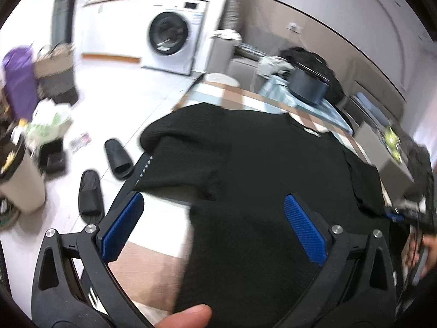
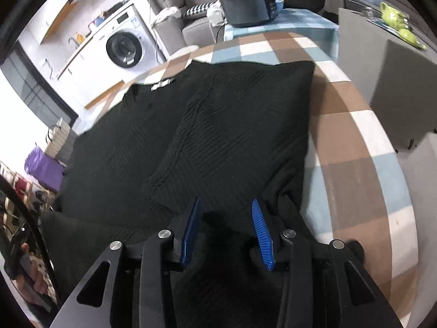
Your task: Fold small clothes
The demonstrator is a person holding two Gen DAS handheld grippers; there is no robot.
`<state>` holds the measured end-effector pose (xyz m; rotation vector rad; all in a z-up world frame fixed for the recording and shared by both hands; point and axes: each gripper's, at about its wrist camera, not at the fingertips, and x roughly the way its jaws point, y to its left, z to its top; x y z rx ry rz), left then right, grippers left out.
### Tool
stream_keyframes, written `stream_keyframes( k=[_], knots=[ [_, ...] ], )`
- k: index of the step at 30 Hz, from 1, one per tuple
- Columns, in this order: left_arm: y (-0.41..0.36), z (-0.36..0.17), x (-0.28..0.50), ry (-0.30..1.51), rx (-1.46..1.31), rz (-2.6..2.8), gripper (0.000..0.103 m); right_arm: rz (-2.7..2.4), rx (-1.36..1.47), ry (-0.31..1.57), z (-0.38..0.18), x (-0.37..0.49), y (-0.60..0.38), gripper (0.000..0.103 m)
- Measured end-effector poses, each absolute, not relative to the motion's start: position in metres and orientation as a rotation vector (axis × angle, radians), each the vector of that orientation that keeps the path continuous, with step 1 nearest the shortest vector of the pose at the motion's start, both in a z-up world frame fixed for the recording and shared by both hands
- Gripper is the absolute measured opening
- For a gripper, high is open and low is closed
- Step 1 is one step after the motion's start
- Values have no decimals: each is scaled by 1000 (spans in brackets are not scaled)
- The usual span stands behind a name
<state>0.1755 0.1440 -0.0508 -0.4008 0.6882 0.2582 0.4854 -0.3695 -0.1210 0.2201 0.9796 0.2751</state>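
Note:
A black ribbed T-shirt (image 1: 259, 164) lies spread on a round table with a checked cloth (image 1: 153, 270). My left gripper (image 1: 214, 199) hovers over the shirt's lower left part, wide open, with nothing between its blue pads (image 1: 123, 227). In the right wrist view one side of the shirt (image 2: 232, 125) is folded over the middle, and the white neck label (image 2: 162, 83) shows at the far left. My right gripper (image 2: 225, 201) stands partly open just above the near hem; its pads (image 2: 260, 232) press on nothing.
A dark round appliance (image 2: 245, 5) sits on a blue cloth at the table's far side. A grey cabinet (image 2: 387, 87) with a green teapot stands to the right. On the floor to the left are black slippers (image 1: 90, 194), a bin (image 1: 19, 180) and a washing machine (image 1: 169, 34).

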Motion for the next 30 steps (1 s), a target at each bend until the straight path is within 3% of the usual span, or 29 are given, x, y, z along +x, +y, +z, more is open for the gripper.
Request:
stream_keyframes(
  k=[3,6,9,18,23,26,30],
  knots=[
    [177,-66,176,755,-520,313,100,295,278,906,-109,466,-377,51],
    [203,-84,175,789,-676,281,81,316,351,833,-101,443,-384,57],
    [217,-98,176,792,-800,199,72,330,418,806,-96,421,-388,58],
    [255,-128,207,735,-1080,197,71,317,477,767,-92,399,-404,61],
    [257,-124,224,701,-1056,276,71,318,492,767,-96,393,-409,62],
    [252,-119,235,679,-1001,297,56,322,496,772,-99,392,-409,62],
    [251,-115,243,678,-965,327,8,315,483,778,-102,391,-407,62]
  ],
)
